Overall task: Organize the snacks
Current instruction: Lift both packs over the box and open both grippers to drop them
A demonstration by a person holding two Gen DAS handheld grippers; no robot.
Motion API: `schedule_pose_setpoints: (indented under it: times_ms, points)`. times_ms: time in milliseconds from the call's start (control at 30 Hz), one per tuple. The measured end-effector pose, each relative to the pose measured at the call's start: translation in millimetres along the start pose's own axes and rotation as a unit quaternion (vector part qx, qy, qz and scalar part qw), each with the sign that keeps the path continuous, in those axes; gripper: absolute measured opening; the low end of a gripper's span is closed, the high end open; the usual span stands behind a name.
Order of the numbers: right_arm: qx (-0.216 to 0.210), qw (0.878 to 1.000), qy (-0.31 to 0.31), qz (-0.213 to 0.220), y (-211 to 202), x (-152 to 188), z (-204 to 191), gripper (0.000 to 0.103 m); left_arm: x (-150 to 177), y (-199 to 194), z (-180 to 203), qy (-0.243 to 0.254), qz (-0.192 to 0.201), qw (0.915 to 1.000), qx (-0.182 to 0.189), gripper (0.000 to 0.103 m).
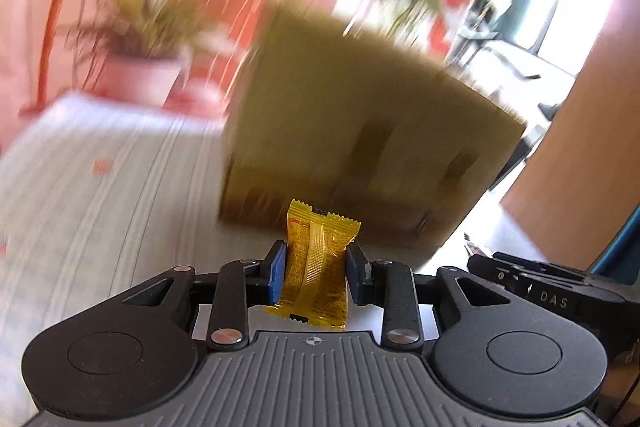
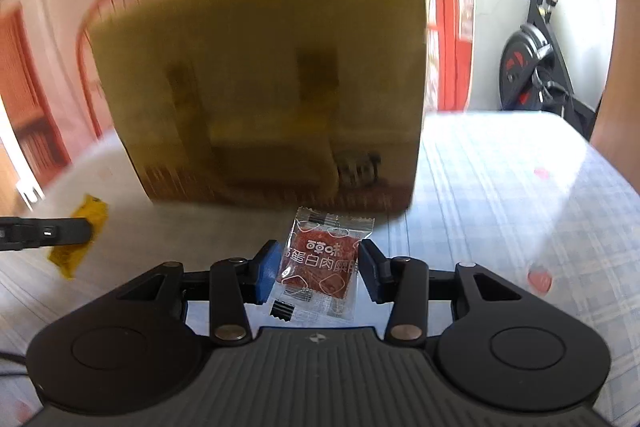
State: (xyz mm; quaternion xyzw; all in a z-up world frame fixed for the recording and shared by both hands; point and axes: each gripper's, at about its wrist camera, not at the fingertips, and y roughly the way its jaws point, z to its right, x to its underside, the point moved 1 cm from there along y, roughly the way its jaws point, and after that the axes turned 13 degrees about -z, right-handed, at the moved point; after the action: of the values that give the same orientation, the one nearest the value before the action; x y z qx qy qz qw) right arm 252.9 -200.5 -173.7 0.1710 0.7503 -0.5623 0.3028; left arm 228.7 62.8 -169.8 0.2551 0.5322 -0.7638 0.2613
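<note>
Left wrist view shows my left gripper (image 1: 316,269) closed onto a yellow snack packet (image 1: 316,267); both blue pads (image 1: 277,277) press its sides, and the packet stands upright between them. Behind it I see a cardboard box (image 1: 360,131) on the checked tablecloth (image 1: 100,187), blurred. A potted plant (image 1: 140,43) stands far behind, near a red chair.

On the right wrist view, my right gripper (image 2: 316,271) is closed on a clear packet of red dried meat (image 2: 320,267), the jaws narrow with the packet between them. The same box (image 2: 272,87) is just beyond it. At the left I see the other gripper with the yellow packet (image 2: 82,239). An exercise bike (image 2: 532,67) stands behind the table.
</note>
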Motion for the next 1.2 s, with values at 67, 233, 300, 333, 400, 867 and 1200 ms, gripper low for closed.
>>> schedule_pose_setpoints:
  times_ms: [67,233,300,333,400,867,1200]
  points:
    - [-0.011,0.999,-0.01,0.034,-20.2,-14.9,-3.4,0.046,-20.5,-12.8,11.3,0.018,0.028,0.9994,0.007,0.033]
    - [-0.029,0.99,-0.055,0.129,-59.6,-55.7,-12.5,0.046,-77.9,-34.1,38.6,0.048,0.089,0.9945,0.025,0.033]
    - [-0.029,0.988,-0.062,0.142,-60.9,-78.3,-14.4,0.046,-100.4,-32.9,48.8,0.057,0.101,0.993,0.024,0.033]
    - [-0.031,0.987,-0.063,0.148,-59.9,-88.7,-16.5,0.046,-111.4,-30.2,53.2,0.062,0.106,0.9923,0.02,0.033]
    - [-0.024,0.984,-0.068,0.161,-57.1,-113.7,-17.5,0.046,-131.2,-21.1,60.4,0.064,0.103,0.9926,0.013,0.033]
    - [0.026,0.994,-0.057,0.089,12.1,-182.1,-3.4,0.059,-175.0,31.5,52.5,0.089,0.047,0.9926,-0.068,0.078]
    - [0.02,0.993,-0.04,0.113,-29.8,-164.7,0.0,0.097,-167.8,-16.1,56.3,0.091,0.075,0.9895,-0.084,0.092]
